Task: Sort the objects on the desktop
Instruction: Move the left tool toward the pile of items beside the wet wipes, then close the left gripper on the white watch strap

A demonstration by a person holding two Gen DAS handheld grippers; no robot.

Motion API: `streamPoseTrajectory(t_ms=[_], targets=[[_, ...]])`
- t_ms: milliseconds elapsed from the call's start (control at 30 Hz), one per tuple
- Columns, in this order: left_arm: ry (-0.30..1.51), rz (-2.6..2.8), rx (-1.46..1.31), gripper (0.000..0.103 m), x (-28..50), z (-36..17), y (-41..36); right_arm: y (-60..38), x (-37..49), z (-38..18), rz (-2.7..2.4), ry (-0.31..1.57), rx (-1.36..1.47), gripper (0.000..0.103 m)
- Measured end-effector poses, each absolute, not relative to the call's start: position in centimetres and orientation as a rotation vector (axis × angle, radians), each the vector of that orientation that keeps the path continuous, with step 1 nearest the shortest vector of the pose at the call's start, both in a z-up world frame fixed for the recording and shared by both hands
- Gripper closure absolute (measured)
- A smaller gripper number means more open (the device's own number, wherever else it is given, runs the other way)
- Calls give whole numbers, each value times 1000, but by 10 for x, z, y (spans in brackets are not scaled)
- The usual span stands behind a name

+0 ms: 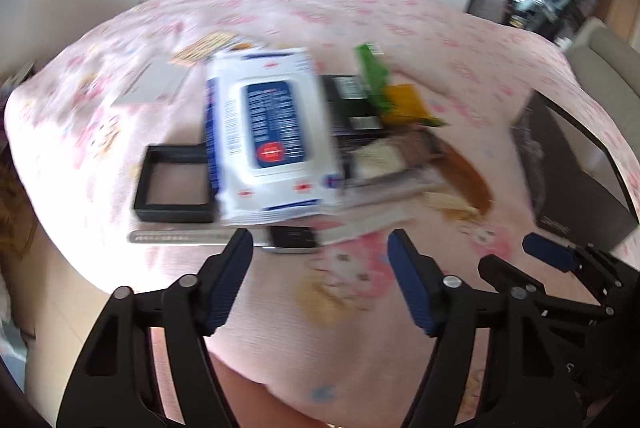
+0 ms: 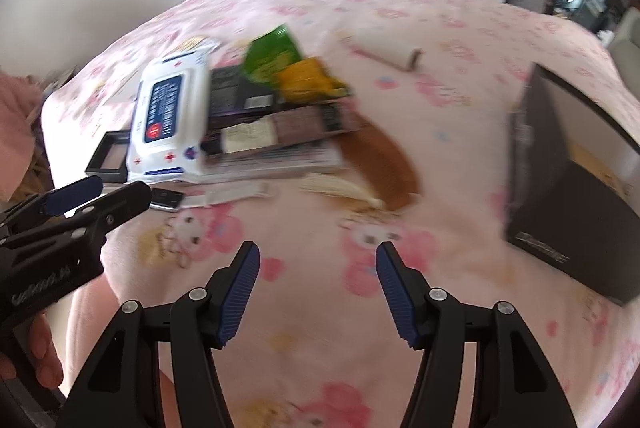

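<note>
Pink cartoon-print cloth [image 1: 420, 40] is covering the tabletop, cupboards blurring behind. Left wrist view: left tool [image 1: 320, 248] is hovering with fingers spread wide, gripping nothing, aimed at the clutter's near edge. White wipes pack [image 1: 272, 132] is lying on top of the pile, overlapping a shallow black tray [image 1: 168, 184] and a stack of dark flat packs [image 1: 360, 116]; green packet [image 1: 374, 76] and yellow packet [image 1: 404, 100] are sitting behind. Small dark gadget [image 1: 292, 240] is lying just ahead of the fingers. Everything's heaped together, so sorting looks outstanding.

Right wrist view: right tool [image 2: 318, 252] is also gaping, empty, over bare cloth. Black box [image 2: 576, 164] is sitting open at right, well apart from the pile, probably the bin. Brown comb-like thing [image 2: 384, 164] is poking out beside the stack.
</note>
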State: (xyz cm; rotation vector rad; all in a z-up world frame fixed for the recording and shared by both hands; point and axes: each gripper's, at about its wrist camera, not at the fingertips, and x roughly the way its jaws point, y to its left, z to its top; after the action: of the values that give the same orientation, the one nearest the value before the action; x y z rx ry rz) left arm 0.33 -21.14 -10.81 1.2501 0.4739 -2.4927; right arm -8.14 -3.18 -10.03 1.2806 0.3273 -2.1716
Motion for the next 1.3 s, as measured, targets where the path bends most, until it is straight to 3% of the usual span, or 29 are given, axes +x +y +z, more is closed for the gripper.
streamPoseTrajectory(t_ms=[400, 1167, 1200, 1300], targets=[[640, -2316, 1264, 39, 20, -145, -277, -104, -103, -140, -2009, 216, 1415, 46], [751, -2298, 1286, 38, 10, -172, -284, -156, -123, -179, -2067, 282, 1478, 45], [751, -2298, 1280, 39, 10, -172, -284, -157, -126, -181, -2071, 267, 1482, 45], [753, -2302, 1260, 57, 13, -170, -282, -163, -134, -182, -2089, 251, 1486, 45]])
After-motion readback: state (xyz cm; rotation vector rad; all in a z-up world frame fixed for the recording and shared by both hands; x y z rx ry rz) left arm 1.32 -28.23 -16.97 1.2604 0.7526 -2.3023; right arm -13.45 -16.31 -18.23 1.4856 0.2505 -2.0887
